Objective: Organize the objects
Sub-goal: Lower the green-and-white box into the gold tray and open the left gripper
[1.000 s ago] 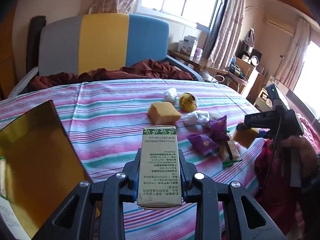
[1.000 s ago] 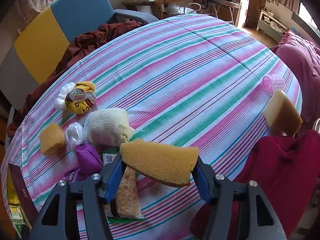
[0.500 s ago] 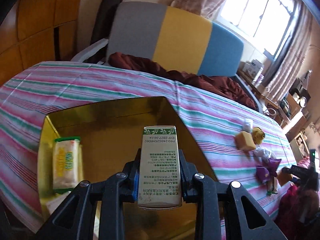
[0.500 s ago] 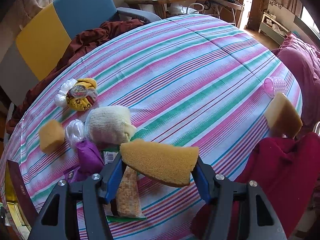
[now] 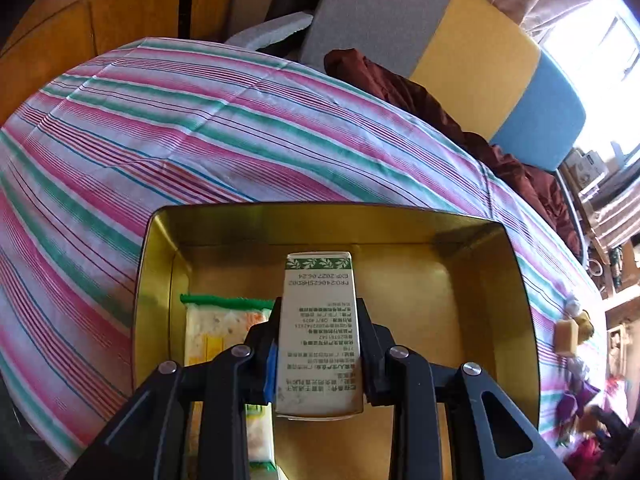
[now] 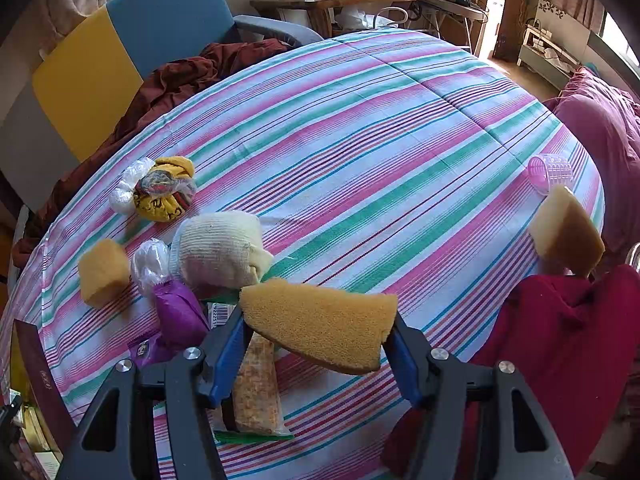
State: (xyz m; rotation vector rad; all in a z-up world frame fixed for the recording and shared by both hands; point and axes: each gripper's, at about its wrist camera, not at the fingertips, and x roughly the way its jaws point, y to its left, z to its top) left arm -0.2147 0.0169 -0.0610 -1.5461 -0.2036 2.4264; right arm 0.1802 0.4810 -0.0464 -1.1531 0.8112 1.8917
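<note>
My left gripper (image 5: 319, 322) holds a tall white carton with a green band (image 5: 319, 292) upright over the inside of the gold tin (image 5: 516, 280). Its jaws are opening a little, but both pads still touch the carton's sides. A snack packet (image 5: 220, 328) lies along the tin's left side. In the right wrist view my right gripper (image 6: 318, 332) is shut on a yellow sponge wedge (image 6: 320, 320), held above the striped tablecloth (image 6: 380, 140) near the pile of small objects.
Left of the sponge lie a cream sock bundle (image 6: 218, 250), a yellow cloth bundle (image 6: 164, 194), a purple packet (image 6: 178, 312), a snack packet (image 6: 256, 392) and a sponge cube (image 6: 104, 272). Another sponge (image 6: 566, 232) and a pink roller (image 6: 550, 172) sit at the right edge by red cloth (image 6: 560, 344).
My left gripper has swung with the carton from over the pile of objects to above the gold tin and come down into it. The right gripper and its sponge have stayed put.
</note>
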